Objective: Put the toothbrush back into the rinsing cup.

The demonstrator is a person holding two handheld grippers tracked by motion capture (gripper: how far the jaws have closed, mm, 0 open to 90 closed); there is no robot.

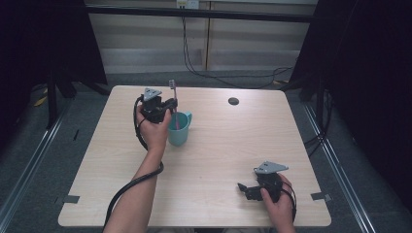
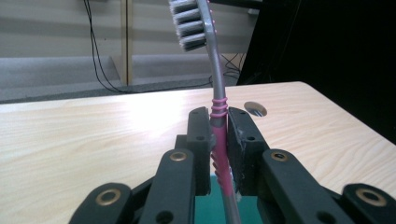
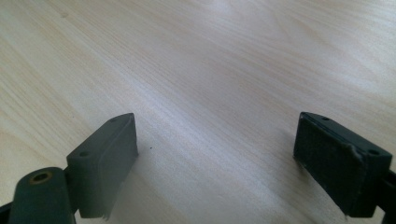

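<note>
One ribbed pink-and-grey plastic toothbrush clamped upright in left tongs, above one smooth teal mug. Right tongs spread wide at five o'clock on pale woodgrain counter, holding nothing.

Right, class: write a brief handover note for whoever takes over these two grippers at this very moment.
Left gripper: shut on the toothbrush, bristles up, handle's lower end in the teal cup.
Right gripper: open, holding nothing, low over the table at its near right.
Done: toothbrush gripped, upright at the cup.
Left: whether it goes in or comes out cannot be told; finish that move, then release.
</note>
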